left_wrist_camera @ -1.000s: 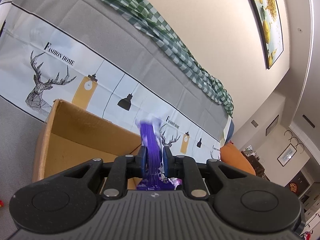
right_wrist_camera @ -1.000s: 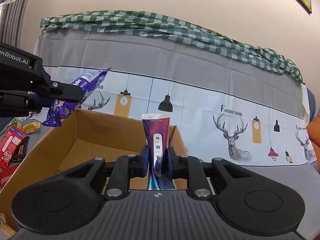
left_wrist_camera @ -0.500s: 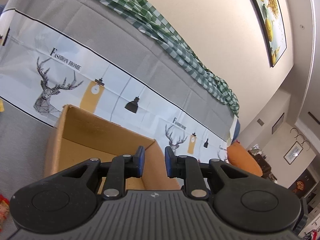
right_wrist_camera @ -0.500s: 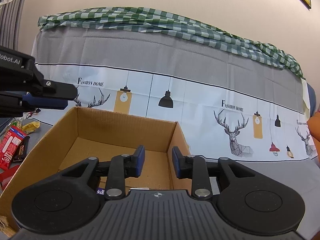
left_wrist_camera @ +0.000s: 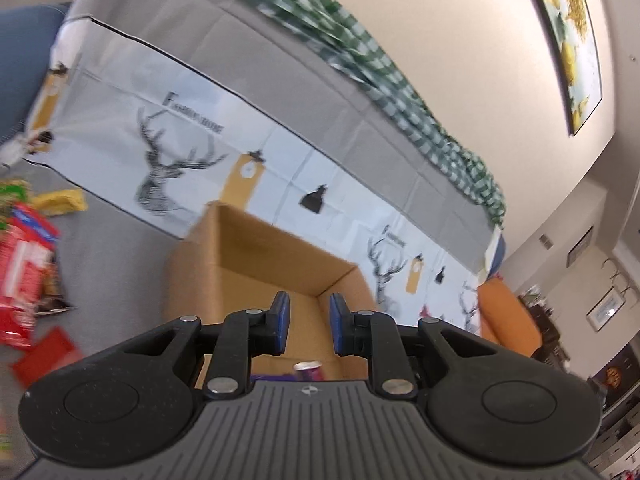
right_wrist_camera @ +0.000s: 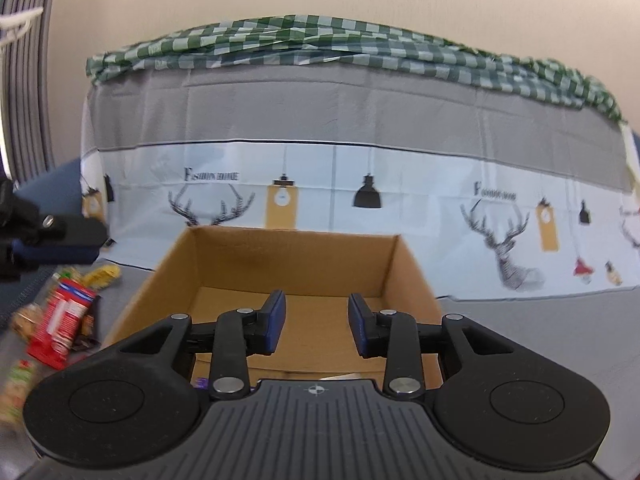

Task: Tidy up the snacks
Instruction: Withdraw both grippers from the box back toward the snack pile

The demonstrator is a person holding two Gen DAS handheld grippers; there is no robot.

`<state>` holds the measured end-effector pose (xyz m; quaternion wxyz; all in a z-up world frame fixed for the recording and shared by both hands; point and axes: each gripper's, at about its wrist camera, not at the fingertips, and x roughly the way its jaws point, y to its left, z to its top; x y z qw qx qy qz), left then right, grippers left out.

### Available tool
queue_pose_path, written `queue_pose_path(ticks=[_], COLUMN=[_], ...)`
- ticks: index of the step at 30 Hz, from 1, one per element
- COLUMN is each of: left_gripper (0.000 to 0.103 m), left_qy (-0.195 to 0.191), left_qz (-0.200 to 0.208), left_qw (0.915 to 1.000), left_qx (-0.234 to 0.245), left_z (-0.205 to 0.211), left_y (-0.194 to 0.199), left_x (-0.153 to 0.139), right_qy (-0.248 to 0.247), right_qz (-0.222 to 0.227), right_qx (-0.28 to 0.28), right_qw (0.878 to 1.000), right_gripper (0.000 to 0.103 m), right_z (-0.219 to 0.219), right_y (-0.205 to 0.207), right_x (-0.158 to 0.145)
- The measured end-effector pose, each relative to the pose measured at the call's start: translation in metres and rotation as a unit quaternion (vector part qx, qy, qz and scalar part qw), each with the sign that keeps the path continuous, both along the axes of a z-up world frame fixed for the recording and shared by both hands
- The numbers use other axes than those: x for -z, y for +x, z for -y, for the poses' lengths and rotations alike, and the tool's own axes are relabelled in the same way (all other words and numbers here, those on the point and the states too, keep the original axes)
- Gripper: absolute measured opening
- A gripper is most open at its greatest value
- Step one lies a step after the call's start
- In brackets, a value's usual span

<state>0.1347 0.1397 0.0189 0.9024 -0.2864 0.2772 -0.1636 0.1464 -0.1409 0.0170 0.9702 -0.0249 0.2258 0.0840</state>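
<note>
We see 1 printed cloth (right_wrist_camera: 400,184) reading "Fashion Home" twice, and 1 open cardboard box (right_wrist_camera: 296,256) before it, its long axis running away from us. Left of the box lie snacks (right_wrist_camera: 60,316) (too blurred to count). 2 grippers, left (left_wrist_camera: 306,326) and right (right_wrist_camera: 316,322), hang over it released, the right's jaws just widening.

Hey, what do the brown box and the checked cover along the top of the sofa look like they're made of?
Box: looks like matte brown cardboard, with thin straight walls and folded corners. Checked cover: apparently soft woven fabric, green and white, since it bunches and folds; too blurred to tell the fibre.
</note>
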Motion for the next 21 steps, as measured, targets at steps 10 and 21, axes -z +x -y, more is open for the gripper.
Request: queue_pose_path(ticks=[10,21], left_gripper=[0.022,0.041], left_qy=[0.084,0.064], left_qz=[-0.087,-0.125], left_qw=[0.9926,0.9880], left_qx=[-0.018,-0.063], left_z=[-0.086,-0.115], left_y=[-0.028,-0.063], left_x=[0.029,0.066], right_qy=[0.021,0.044], right_qz=[0.007,0.006], right_qx=[-0.035,-0.094], right_qw=[0.999,0.995], right_gripper=[0.036,0.036], right_z=[-0.039,-0.087], right_y=[-0.012,-0.033], right_x=[-0.003,0.001])
